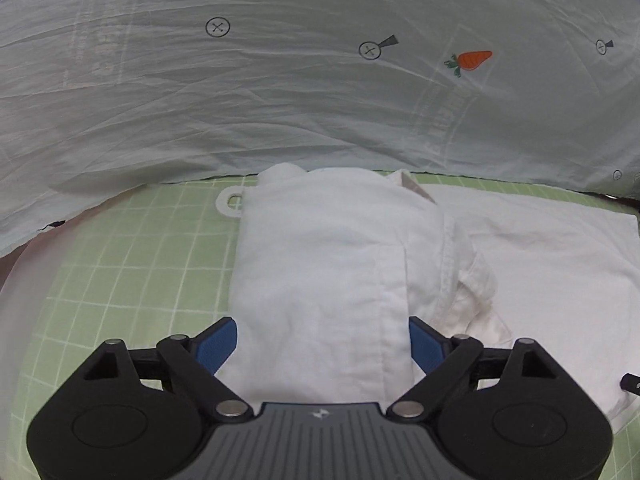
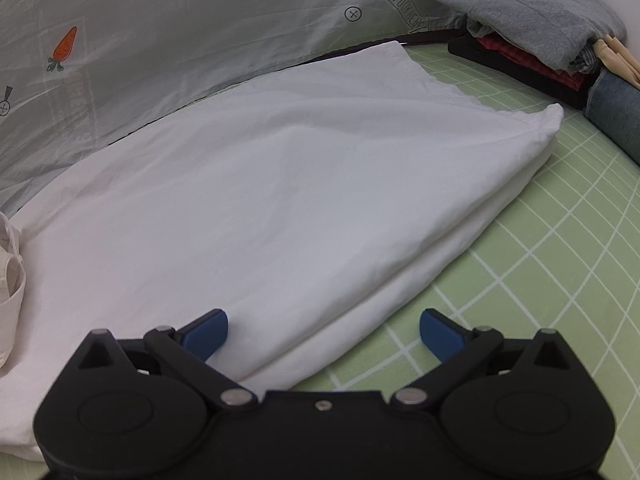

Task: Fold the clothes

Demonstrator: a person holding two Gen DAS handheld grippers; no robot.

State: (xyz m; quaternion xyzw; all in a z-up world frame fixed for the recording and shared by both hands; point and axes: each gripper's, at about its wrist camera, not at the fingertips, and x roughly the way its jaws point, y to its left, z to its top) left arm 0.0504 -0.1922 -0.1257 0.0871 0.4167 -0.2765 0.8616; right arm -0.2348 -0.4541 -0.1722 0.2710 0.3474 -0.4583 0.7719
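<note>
While both grippers gape empty, the white shirt [image 2: 280, 184] stretches far-right from the right gripper [image 2: 323, 334]; the left gripper [image 1: 323, 340] straddles its folded sleeve [image 1: 320, 272].

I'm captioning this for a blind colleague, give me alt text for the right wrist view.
An open right gripper hovers at the near edge of a folded white garment lying on a green grid mat. A stack of folded clothes sits at far right, a carrot-print sheet behind.
</note>
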